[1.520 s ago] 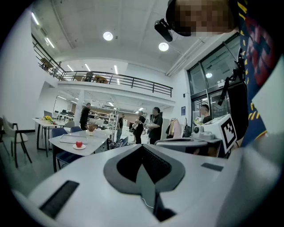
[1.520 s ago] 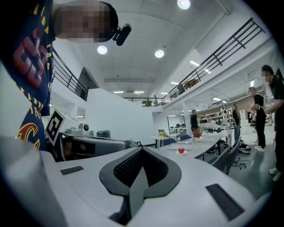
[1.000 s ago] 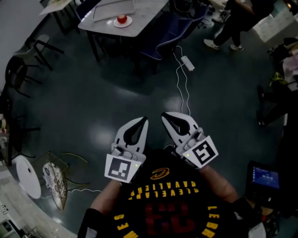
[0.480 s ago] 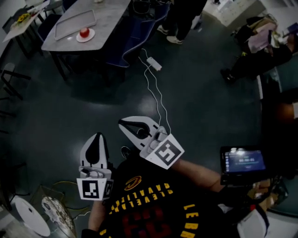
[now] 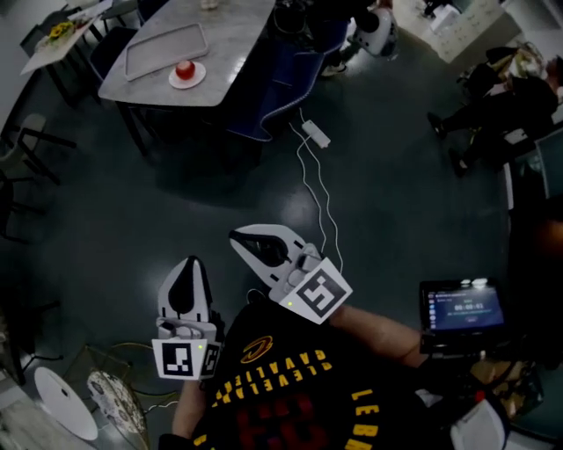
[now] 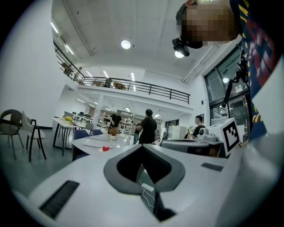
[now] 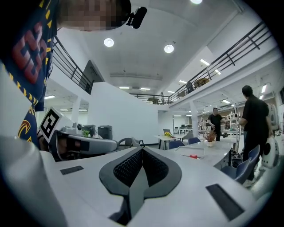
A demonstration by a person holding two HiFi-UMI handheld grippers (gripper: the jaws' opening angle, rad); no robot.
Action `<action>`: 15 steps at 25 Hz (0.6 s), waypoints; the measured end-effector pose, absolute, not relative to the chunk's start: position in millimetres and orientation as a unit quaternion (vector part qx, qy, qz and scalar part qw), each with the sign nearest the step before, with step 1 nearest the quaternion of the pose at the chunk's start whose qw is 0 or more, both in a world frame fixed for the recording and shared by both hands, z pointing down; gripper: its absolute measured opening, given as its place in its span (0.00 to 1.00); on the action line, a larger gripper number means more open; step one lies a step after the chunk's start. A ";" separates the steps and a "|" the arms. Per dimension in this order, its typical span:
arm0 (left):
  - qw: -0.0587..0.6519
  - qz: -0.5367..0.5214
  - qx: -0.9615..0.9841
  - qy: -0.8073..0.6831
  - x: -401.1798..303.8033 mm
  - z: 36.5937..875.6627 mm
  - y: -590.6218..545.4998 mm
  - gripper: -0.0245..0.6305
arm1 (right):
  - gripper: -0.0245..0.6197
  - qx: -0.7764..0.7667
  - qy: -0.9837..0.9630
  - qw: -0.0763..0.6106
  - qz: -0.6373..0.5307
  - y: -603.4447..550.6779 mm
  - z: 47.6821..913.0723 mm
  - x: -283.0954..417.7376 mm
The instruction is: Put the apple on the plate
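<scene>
Left tongs [image 5: 190,262] slid back; round red apple [image 5: 184,69] on white plate [image 5: 200,79].

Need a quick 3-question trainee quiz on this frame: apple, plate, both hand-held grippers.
1. True or false: the apple already sits on the plate.
2. The left hand-held gripper and the right hand-held gripper are: A) both open; B) both shut, nothing between the jaws; C) one shut on the apple.
3. What lies next to the plate on the table?

Key: 1 true; 2 B; 3 a tray.
</scene>
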State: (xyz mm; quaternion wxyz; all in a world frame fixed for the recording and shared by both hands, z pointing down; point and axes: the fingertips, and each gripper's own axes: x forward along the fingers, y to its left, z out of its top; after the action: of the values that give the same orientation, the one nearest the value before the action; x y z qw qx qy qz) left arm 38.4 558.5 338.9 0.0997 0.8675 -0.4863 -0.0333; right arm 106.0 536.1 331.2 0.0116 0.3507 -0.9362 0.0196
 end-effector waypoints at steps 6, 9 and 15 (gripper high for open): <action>0.105 -0.029 0.855 -0.507 27.7 351.8 486.6 0.04 | 0.05 0.342 -0.939 0.027 0.040 459.8 352.5 101.6; 0.115 -0.028 0.843 -0.525 29.1 350.7 439.4 0.04 | 0.05 0.335 -0.940 0.036 0.047 412.1 359.3 106.3; 0.117 -0.021 0.836 -0.536 47.2 347.1 350.8 0.04 | 0.05 0.324 -0.942 0.036 0.081 319.3 367.1 130.4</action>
State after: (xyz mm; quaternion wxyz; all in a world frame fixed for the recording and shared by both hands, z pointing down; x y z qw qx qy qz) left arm 47.2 350.8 347.1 0.1175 0.8360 -0.5355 -0.0215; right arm 130.4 319.3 367.1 0.0357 0.3240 -0.9419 0.0810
